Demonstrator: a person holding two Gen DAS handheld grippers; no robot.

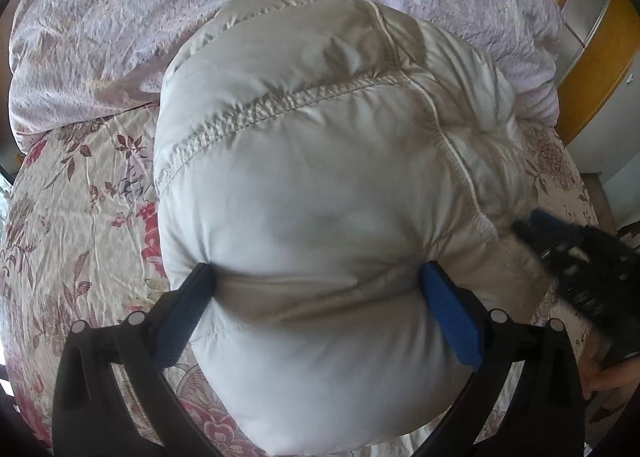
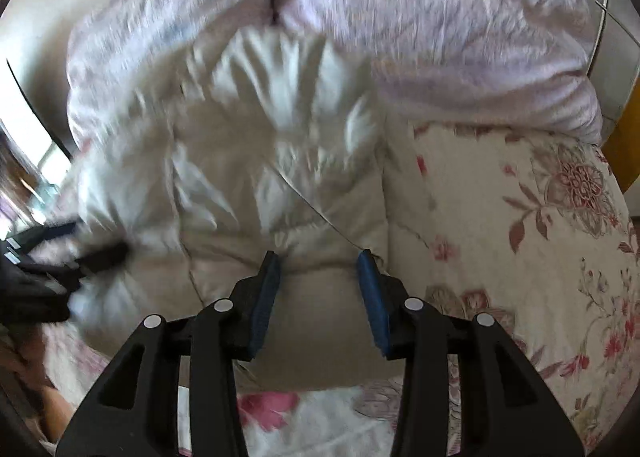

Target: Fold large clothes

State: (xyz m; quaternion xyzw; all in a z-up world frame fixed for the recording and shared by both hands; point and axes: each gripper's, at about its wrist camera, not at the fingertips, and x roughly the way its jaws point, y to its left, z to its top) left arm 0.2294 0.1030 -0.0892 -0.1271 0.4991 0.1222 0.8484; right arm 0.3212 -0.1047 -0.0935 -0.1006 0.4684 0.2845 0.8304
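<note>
A: Cream, quilted and puffy: a padded jacket lies bunched on the bed, over a floral bedspread, with a lilac duvet heaped behind it

B: And the left claw?

A: Its blue pads are pressed into the padding from both sides; the fabric bulges out between and around them, so it is clamped on a thick fold of the jacket

B: The right claw?

A: Its jaws stand part-way apart, with the tips at the near edge of the jacket. From the right wrist view, cloth lies between the pads, but the picture is blurred and it is not clear whether they press on it. The left view shows that claw only as a dark smear beside the jacket's right side

B: Which step, then?

A: By the look of it, mid-fold: one side is pinned or gathered by the left claw while the right seeks a hold on the other edge

B: And next?

A: Probably a firm bite on the hem by the right claw, deep enough that slippery padding does not squirt out, then both carrying the layer over evenly
</note>
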